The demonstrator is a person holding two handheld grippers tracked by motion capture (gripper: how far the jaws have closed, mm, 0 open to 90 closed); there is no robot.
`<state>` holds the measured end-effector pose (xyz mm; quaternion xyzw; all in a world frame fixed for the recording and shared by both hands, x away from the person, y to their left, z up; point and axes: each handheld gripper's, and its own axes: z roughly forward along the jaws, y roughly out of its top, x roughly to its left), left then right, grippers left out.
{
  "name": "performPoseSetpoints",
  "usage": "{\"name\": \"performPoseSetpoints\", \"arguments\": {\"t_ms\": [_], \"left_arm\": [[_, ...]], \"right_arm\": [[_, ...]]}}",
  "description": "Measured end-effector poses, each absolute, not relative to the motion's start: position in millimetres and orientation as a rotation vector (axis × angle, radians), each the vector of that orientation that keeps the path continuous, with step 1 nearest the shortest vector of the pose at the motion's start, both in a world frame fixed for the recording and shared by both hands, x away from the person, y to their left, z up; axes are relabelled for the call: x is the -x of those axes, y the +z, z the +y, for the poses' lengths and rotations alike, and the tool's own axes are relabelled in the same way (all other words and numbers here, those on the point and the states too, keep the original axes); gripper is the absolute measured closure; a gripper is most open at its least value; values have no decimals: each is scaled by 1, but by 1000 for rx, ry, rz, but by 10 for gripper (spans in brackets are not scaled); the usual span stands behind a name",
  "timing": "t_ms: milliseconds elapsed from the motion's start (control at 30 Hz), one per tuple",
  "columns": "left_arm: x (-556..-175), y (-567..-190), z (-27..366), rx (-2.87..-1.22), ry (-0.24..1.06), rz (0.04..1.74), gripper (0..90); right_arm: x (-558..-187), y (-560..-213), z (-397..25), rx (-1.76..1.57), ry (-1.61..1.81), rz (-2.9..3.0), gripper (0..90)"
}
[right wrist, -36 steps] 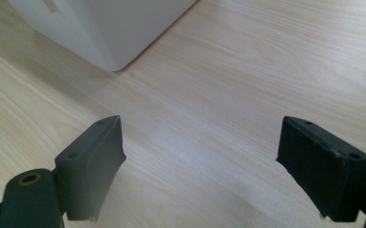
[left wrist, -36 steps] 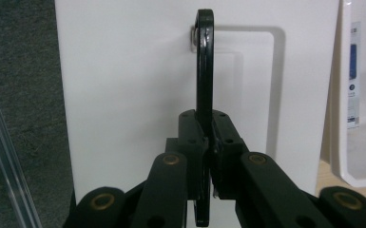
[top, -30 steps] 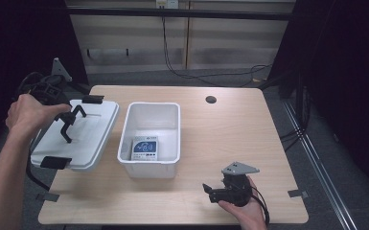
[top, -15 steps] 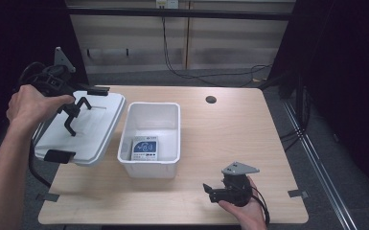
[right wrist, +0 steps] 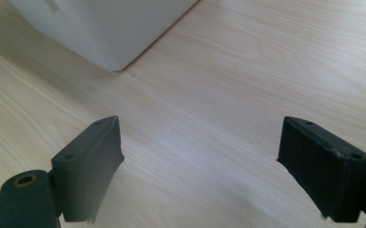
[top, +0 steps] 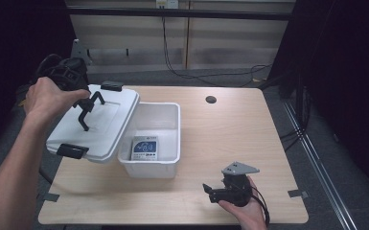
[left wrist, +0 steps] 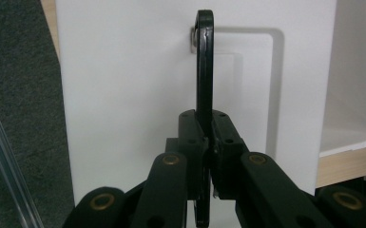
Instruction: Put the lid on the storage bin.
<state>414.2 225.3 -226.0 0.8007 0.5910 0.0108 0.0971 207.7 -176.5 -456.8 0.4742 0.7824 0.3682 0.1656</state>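
Observation:
A white plastic bin (top: 172,111) stands open at the table's middle with a printed packet (top: 145,147) lying on its floor. Its white lid (top: 108,122) hangs tilted over the bin's left rim, lifted off the table by a black handle (top: 87,108). My left gripper (top: 79,98) is shut on that handle (left wrist: 204,71), jaws pressed together around the black bar, with the lid (left wrist: 123,95) behind it. My right gripper (top: 214,191) rests on the table near the front right edge, open, with bare wood between its pads (right wrist: 92,166). A corner of the bin (right wrist: 104,33) lies ahead of it.
The wooden table (top: 239,134) has a round cable hole (top: 211,99) at its back. Black clips (top: 71,150) sit on the lid's ends. Cables hang on the wall behind. Tape marks (top: 299,193) sit near the table's front corners.
My left gripper has lifted the lid by its handle and carried it up and rightward, so its right edge now overlaps the bin's left rim. The right gripper has stayed put.

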Motion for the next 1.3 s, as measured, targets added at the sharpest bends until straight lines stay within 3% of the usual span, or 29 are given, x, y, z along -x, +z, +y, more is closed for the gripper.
{"name": "performPoseSetpoints", "arguments": {"t_ms": [700,1300], "left_arm": [[-416,-238,176,-2399,-3,1688,850],[-417,-251,150,-2272,14,1827,850]], "right_arm": [[-207,-457,-176,-1352,1042,2233,145],[-207,-457,-177,-1353,1040,2233,145]]}}
